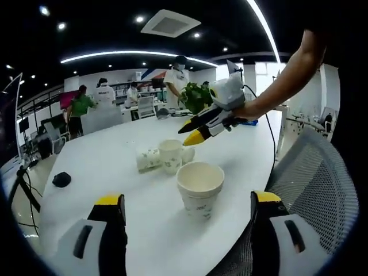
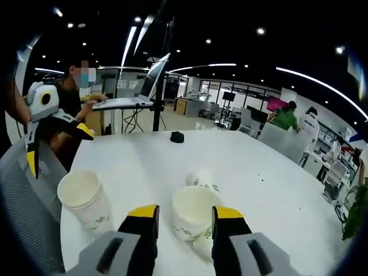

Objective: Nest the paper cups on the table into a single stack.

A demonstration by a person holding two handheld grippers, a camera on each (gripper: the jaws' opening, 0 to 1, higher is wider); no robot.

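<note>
— White round table (image 1: 109,161) in an open office; what does the left gripper view give?

— The left gripper (image 1: 187,210), jaws spread wide with nothing between them, low over the near edge. A stack of upright cups (image 1: 200,187) stands just ahead. Beyond it an upright cup (image 1: 171,155) with a lying cup (image 1: 148,159) beside it, possibly touching. The right gripper (image 1: 198,131) hangs above the table past them, held by a hand (image 1: 248,110); its yellow tips look nearly together, though I cannot tell for sure. A mesh chair (image 1: 313,184) crowds the right edge; a small black object (image 1: 61,179) lies far left.

— And the right gripper view?

— Its jaws stand open on either side of the upright cup, rim between the tips, not clearly gripping. Behind it lies the other cup (image 2: 202,178). The stack sits left, well apart. Bare tabletop stretches ahead and right. A person at a laptop (image 2: 123,102) sits beyond the far rim
</note>
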